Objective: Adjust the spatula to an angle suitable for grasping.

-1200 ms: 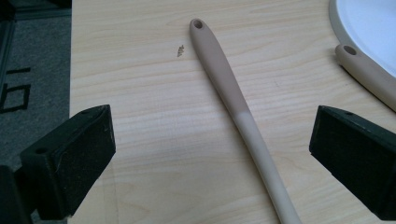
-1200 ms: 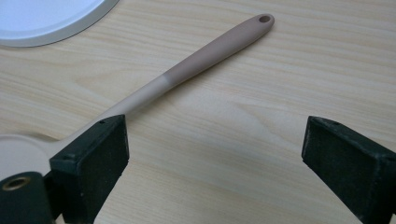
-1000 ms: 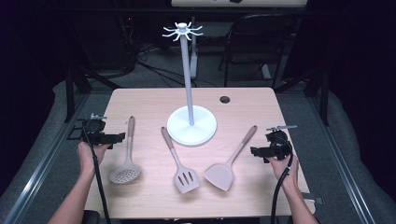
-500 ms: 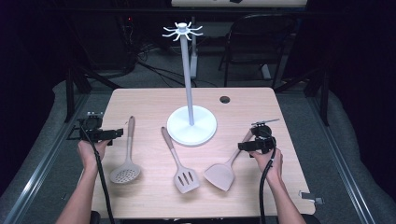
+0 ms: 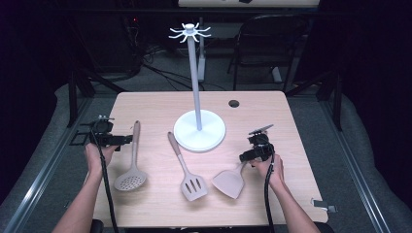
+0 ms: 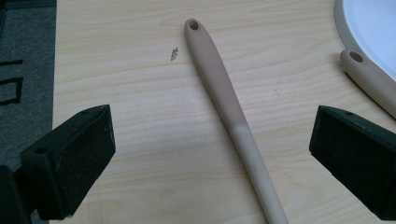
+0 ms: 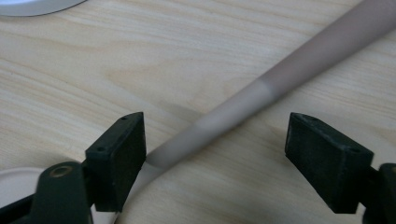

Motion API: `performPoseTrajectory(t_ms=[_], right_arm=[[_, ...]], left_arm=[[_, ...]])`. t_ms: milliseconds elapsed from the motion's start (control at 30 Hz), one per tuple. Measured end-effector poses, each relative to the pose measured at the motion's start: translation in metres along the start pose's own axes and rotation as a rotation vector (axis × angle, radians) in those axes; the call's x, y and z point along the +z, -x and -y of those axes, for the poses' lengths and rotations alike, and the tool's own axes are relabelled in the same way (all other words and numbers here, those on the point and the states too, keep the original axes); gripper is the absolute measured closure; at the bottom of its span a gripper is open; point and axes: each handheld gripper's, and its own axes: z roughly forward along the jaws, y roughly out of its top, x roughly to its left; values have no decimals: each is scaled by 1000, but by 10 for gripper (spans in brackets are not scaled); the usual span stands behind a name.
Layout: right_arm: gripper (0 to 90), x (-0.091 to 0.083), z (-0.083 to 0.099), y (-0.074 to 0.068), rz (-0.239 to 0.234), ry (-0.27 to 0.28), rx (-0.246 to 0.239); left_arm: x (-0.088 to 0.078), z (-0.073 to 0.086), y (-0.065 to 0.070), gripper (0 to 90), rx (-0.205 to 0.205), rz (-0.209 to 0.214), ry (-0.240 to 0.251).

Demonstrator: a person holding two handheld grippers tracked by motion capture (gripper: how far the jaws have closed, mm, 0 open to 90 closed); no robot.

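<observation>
3 utensils flat on the table [image 5: 160,104], all handles pointing away from the person: skimmer [image 5: 130,180] on the left, slotted turner [image 5: 193,187] in the middle, solid turner [image 5: 228,183] on the right. 1 white hook stand [image 5: 199,130] upright behind them, round base just beside the slotted turner's handle tip; hook ring at top is bare. 1 dark round hole [image 5: 234,103] in the tabletop near the far edge.

2 grippers, 1 per hand. Left gripper [image 5: 127,140] jaws wide, at the skimmer handle [image 6: 224,100]; in the left gripper view the handle lies between the jaws, touching neither. Right gripper [image 5: 243,158] jaws wide, low over the solid turner's handle [image 7: 261,100]; in the right gripper view the handle crosses the gap on a diagonal, passing close by one jaw, not clamped.
</observation>
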Motion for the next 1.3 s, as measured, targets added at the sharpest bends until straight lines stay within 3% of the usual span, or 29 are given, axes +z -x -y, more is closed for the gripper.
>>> performPoseTrajectory(t_ms=[167, 333, 400, 467, 567, 667, 1000, 1300], right_arm=[[285, 9, -3, -5, 0, -36, -27], [312, 11, -5, -11, 29, -33, -56], [327, 11, -4, -11, 24, -14, -40], [343, 10, -5, -10, 28, -38, -59], [364, 10, -5, -10, 13, -14, -39], [380, 8, -6, -7, 7, -36, -55], [474, 4, -6, -5, 7, -52, -89], [560, 0, -6, 1, 2, -78, -101]], left_arm=[[2, 0, -2, 2, 0, 8, -7], [-1, 0, -1, 2, 7, 14, -6], [-1, 1, 0, 2, 17, 11, -4], [0, 1, 1, 2, 28, 14, -9], [1, 1, 4, 3, 45, 21, -22], [1, 1, 5, 3, 63, 25, -25], [0, 3, 5, 8, 60, 21, -10], [0, 3, 7, 20, 79, 33, -40]])
